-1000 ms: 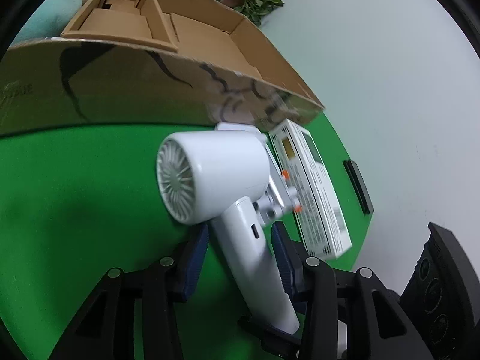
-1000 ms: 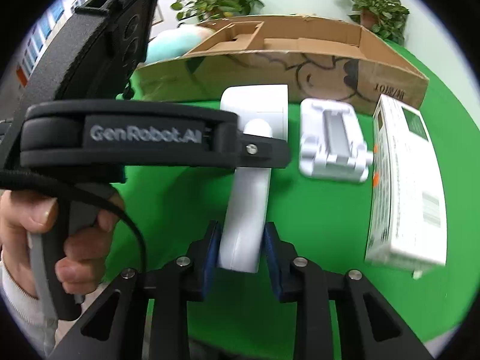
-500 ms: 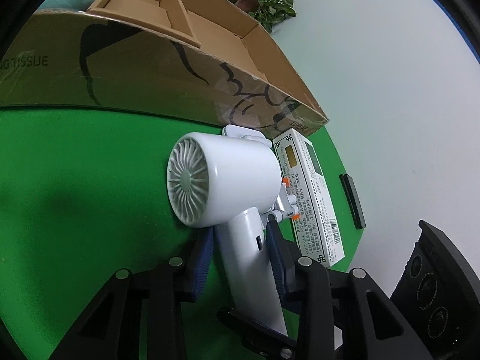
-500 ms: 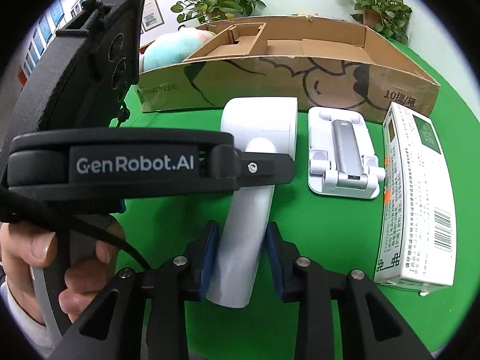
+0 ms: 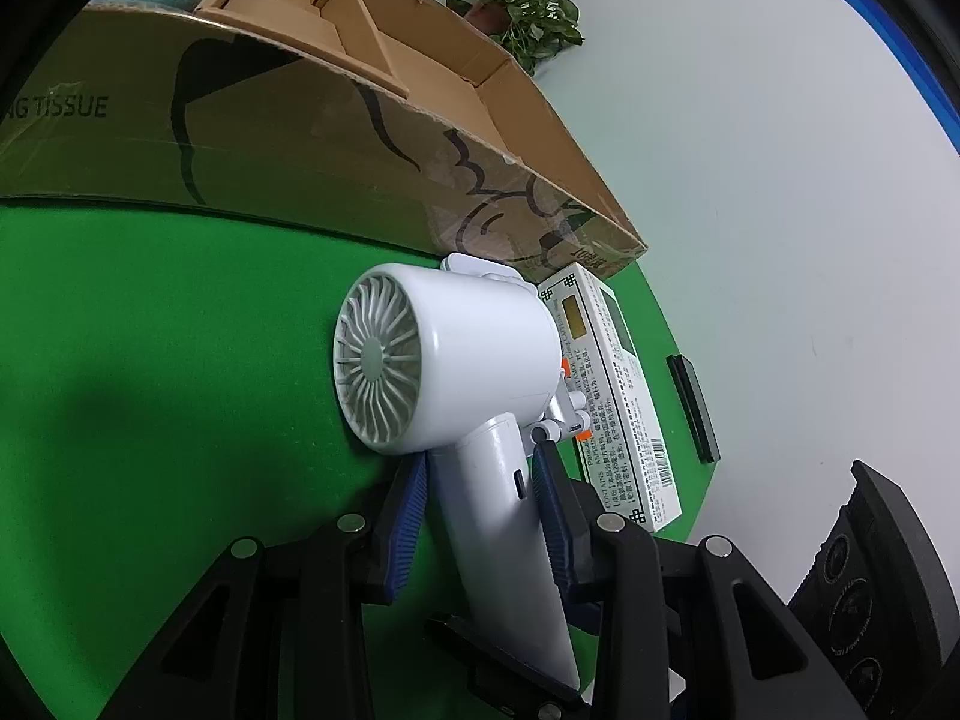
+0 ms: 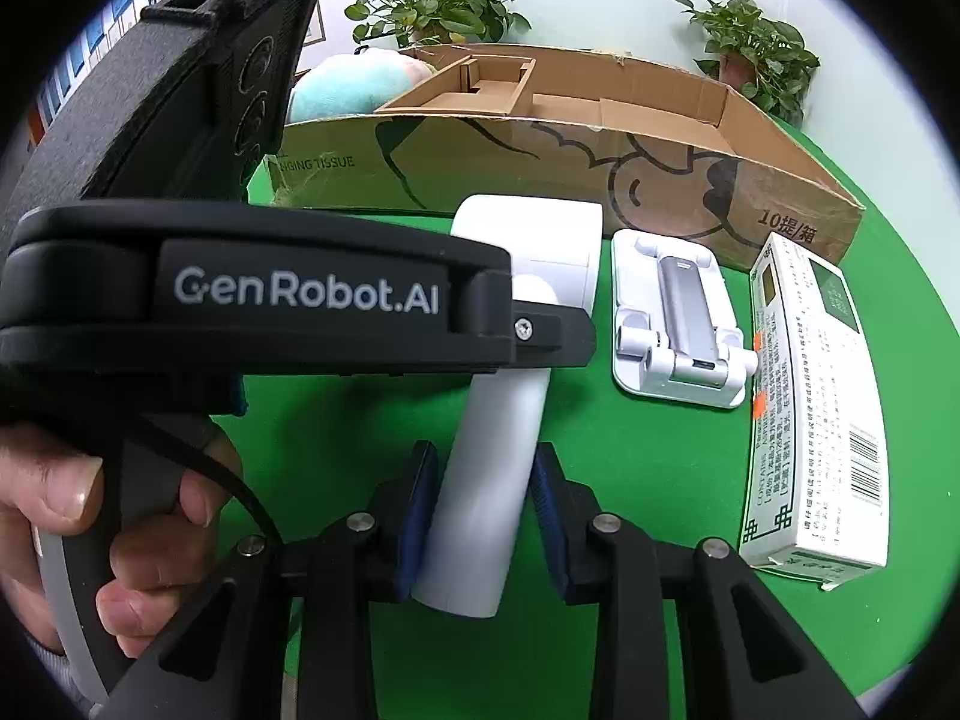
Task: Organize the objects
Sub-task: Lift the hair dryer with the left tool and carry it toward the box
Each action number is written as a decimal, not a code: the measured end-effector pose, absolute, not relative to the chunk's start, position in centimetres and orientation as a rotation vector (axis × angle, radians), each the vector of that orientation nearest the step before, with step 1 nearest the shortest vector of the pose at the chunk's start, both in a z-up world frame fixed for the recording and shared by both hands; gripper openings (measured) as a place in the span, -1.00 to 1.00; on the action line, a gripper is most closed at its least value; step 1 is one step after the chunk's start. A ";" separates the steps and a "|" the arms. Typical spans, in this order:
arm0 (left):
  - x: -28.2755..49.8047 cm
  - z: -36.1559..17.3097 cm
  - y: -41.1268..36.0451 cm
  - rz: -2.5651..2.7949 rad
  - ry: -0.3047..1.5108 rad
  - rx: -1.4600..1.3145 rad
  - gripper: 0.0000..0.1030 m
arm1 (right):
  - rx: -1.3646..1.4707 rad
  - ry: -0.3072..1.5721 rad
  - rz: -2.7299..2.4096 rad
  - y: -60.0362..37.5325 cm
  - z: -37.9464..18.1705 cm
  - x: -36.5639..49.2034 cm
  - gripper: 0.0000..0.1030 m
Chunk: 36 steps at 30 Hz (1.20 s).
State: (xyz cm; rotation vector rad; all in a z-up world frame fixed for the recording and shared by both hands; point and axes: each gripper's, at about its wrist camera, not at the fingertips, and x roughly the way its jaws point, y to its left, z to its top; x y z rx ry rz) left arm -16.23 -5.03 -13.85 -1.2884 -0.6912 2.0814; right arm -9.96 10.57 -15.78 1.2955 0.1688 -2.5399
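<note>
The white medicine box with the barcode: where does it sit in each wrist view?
Left wrist: medicine box right of centre, just behind the hair dryer.
Right wrist: medicine box at the right edge, beside the white stand.
Shared landmark: cardboard box behind it.

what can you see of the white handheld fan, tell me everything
The white handheld fan looks like glossy plastic: a short drum head with a grey radial grille, and a rounded handle with a small slot. It lies on the green tabletop before the cardboard box. Both the left tongs and right tongs clamp its handle.
</note>
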 end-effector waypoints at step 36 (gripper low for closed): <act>-14.1 -7.2 -3.2 2.204 -0.572 -1.125 -0.38 | 1.098 0.029 -2.648 11.7 -12.2 -10.8 -0.50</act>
